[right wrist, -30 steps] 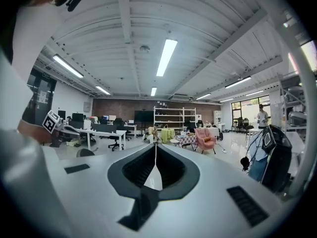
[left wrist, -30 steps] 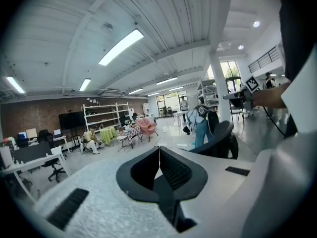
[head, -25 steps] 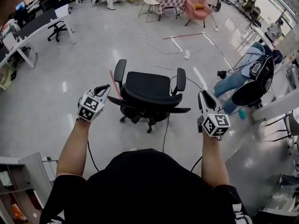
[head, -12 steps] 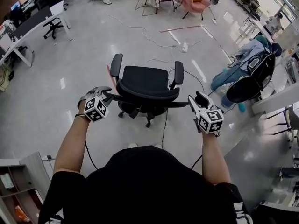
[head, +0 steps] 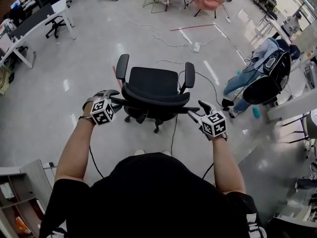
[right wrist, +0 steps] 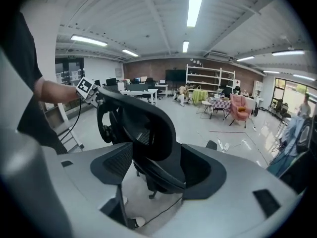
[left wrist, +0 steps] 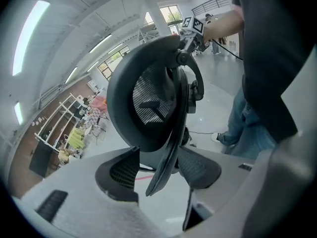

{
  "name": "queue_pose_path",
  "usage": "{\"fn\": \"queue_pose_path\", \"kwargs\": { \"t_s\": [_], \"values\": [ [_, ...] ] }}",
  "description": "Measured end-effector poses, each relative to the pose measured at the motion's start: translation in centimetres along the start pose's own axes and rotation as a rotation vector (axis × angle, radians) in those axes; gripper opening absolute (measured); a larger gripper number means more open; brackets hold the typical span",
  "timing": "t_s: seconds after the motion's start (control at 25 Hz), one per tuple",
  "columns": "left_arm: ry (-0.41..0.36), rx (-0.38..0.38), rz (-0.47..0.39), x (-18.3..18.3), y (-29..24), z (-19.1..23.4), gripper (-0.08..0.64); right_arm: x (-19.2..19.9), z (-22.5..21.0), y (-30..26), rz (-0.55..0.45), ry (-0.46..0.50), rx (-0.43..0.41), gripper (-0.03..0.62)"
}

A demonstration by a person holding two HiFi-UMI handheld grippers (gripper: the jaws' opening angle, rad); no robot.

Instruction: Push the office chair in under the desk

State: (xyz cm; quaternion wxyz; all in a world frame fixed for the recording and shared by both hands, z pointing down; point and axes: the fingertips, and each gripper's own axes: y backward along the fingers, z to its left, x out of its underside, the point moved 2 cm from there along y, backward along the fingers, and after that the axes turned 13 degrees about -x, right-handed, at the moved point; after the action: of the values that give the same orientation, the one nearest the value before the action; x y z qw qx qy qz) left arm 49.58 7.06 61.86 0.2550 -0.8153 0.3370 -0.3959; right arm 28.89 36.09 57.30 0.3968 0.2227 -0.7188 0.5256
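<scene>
Since a second ago I've dropped the left gripper (head: pixel 110 96) and right gripper (head: pixel 196 109) to the office chair's (head: pixel 151 83) backrest. Both sets of jaws have just been opening and stand apart, with the backrest's edge between them, unclamped.

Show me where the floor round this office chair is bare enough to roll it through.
Bare: the floor left of the office chair, up to the far-left desk. The strip between chair and wearer is open but for one cable. Crowded: on the right a second black chair and a person in jeans sit close; beyond the chair, loose cables trail.
</scene>
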Motion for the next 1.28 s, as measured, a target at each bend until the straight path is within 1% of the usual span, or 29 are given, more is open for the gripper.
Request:
{"fn": "queue_pose_path", "kwargs": {
  "t_s": [0.16,0.28,0.44,0.48,0.56,0.68,0.76,0.84,1.0,1.16,1.28],
  "values": [
    [-0.04,0.059,0.04,0.9,-0.8,-0.8,0.278,1.4,0.1,-2.1,0.101,0.05,-0.052,0.314],
    [-0.034,0.119,0.059,1.0,-1.4,-1.2,0.3,2.5,-0.2,-3.4,0.173,0.069,-0.084,0.324],
    [-0.088,0.152,0.112,1.7,-3.0,-1.6,0.31,3.4,-1.0,-5.1,0.22,0.088,-0.101,0.333],
    [-0.094,0.159,0.124,1.8,-3.5,-1.7,0.311,3.6,-1.1,-5.5,0.241,0.105,-0.105,0.336],
    [-0.081,0.176,0.136,1.8,-4.0,-2.2,0.313,4.5,-0.9,-6.0,0.297,0.15,-0.116,0.348],
    [-0.068,0.2,0.153,1.8,-3.9,-2.1,0.309,6.0,-0.9,-6.9,0.396,0.253,-0.133,0.349],
    [-0.079,0.2,0.191,2.7,-4.0,-1.8,0.31,6.6,-1.1,-7.4,0.45,0.321,-0.142,0.35],
    [-0.083,0.208,0.229,3.9,-4.2,-1.9,0.31,7.0,-1.3,-7.9,0.491,0.356,-0.146,0.35],
    [-0.089,0.239,0.268,5.5,-4.7,-2.7,0.31,7.4,-1.4,-8.8,0.524,0.367,-0.156,0.35],
    [-0.122,0.242,0.27,5.1,-6.2,-2.8,0.31,7.6,-1.8,-9.5,0.554,0.386,-0.167,0.35],
    [-0.146,0.269,0.275,4.9,-7.5,-3.2,0.311,7.9,-1.9,-10.4,0.588,0.409,-0.18,0.35]
  ]
}}
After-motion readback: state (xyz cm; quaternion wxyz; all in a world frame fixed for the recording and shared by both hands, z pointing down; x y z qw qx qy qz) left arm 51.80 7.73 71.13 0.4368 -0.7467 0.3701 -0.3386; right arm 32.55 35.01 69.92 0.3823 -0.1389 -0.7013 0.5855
